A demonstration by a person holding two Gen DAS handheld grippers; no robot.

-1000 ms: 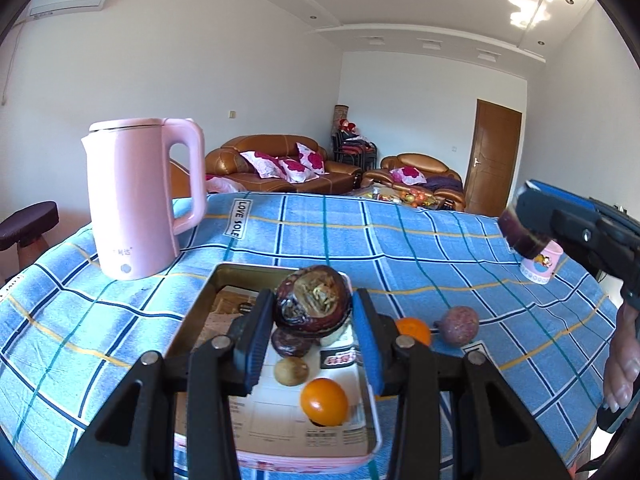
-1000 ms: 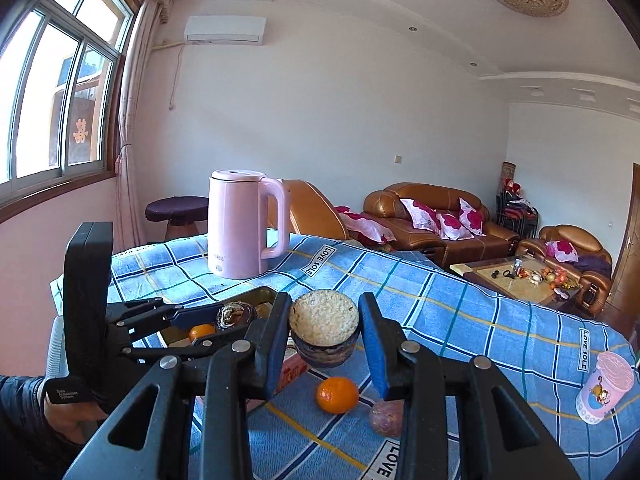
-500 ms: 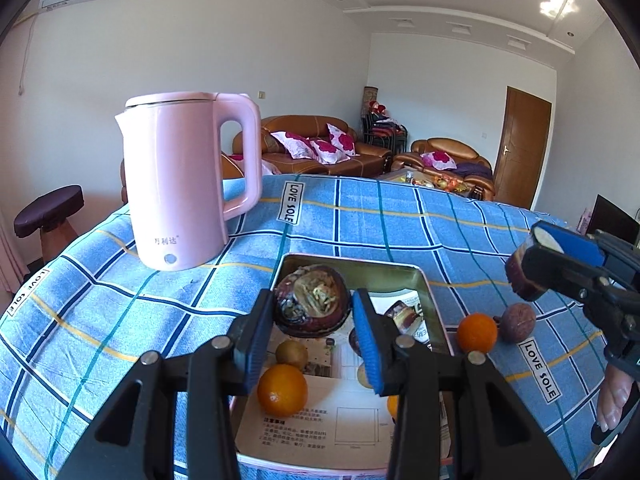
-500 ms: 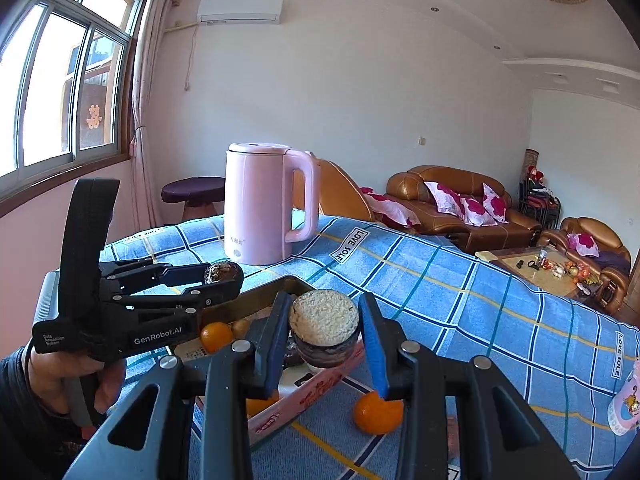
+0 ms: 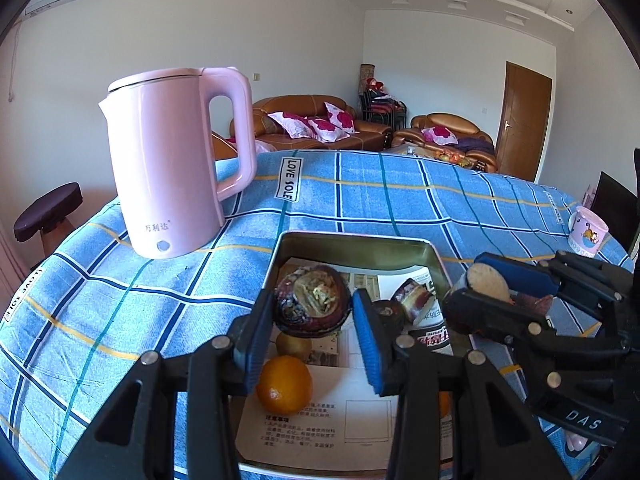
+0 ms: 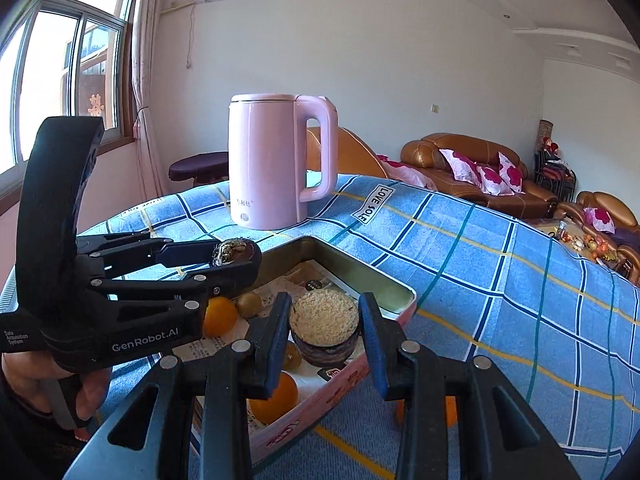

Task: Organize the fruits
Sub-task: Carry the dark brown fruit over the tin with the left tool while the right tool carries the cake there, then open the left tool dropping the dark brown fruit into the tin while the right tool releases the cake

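Observation:
My left gripper (image 5: 312,336) is shut on a dark passion fruit half (image 5: 312,304) with dried pulp, held above the metal tray (image 5: 356,240). My right gripper (image 6: 324,340) is shut on another passion fruit half (image 6: 324,326) with a pale cut face, held over the tray's right rim (image 6: 394,286). Each gripper shows in the other's view: the right one (image 5: 492,292) at the tray's right side, the left one (image 6: 234,254) above its left part. In the tray lie an orange (image 5: 284,384), a small brown fruit (image 5: 294,345), another dark fruit piece (image 5: 412,300) and printed paper.
A tall pink kettle (image 5: 176,160) stands on the blue checked tablecloth (image 5: 360,200) behind and left of the tray. A pink cup (image 5: 586,232) sits at the far right. An orange (image 6: 450,414) lies on the cloth right of the tray. Sofas stand beyond the table.
Both grippers have moved in over the tray with their fruit halves. The right gripper has come close to the tray's right rim, and the left has shifted left and forward.

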